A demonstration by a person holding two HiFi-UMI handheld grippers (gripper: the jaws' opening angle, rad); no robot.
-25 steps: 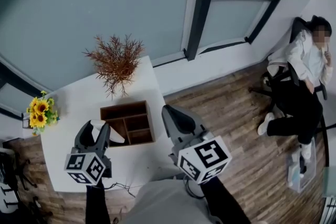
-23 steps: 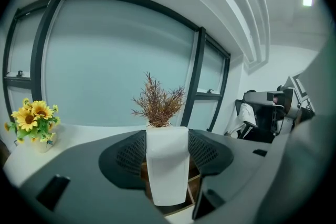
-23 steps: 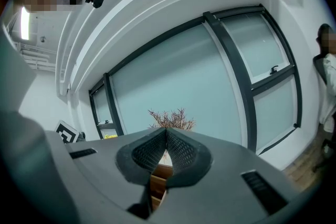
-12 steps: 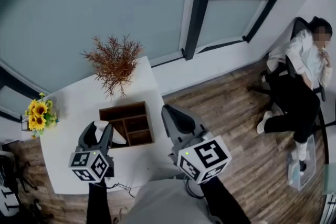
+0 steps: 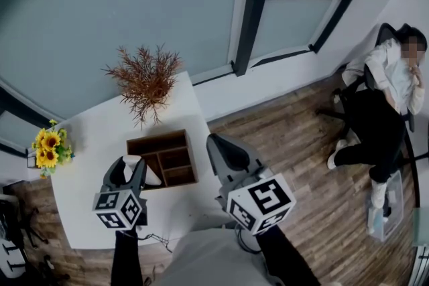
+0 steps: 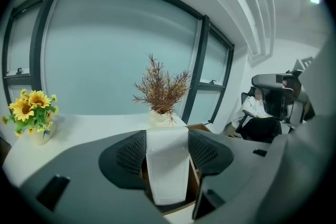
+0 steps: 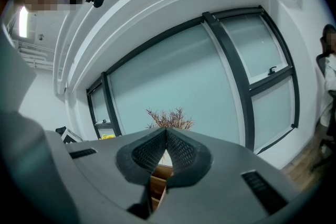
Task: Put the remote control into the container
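White desk (image 5: 100,137) in the head view carries a wooden container (image 5: 163,156), its compartments showing bare wood. The left tool (image 5: 129,167) holds the remote (image 5: 151,177) just left of it, and the right tool (image 5: 218,147) is at its right. Left gripper view: jaws pinch the remote (image 6: 167,176). Right gripper view: jaws pressed together above the container (image 7: 157,186).

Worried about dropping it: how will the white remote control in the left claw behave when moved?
The slim white plastic remote control is probably rigid: it shows no bend in the left claw. Its smooth faces might slip. Being thin, it is likely light.
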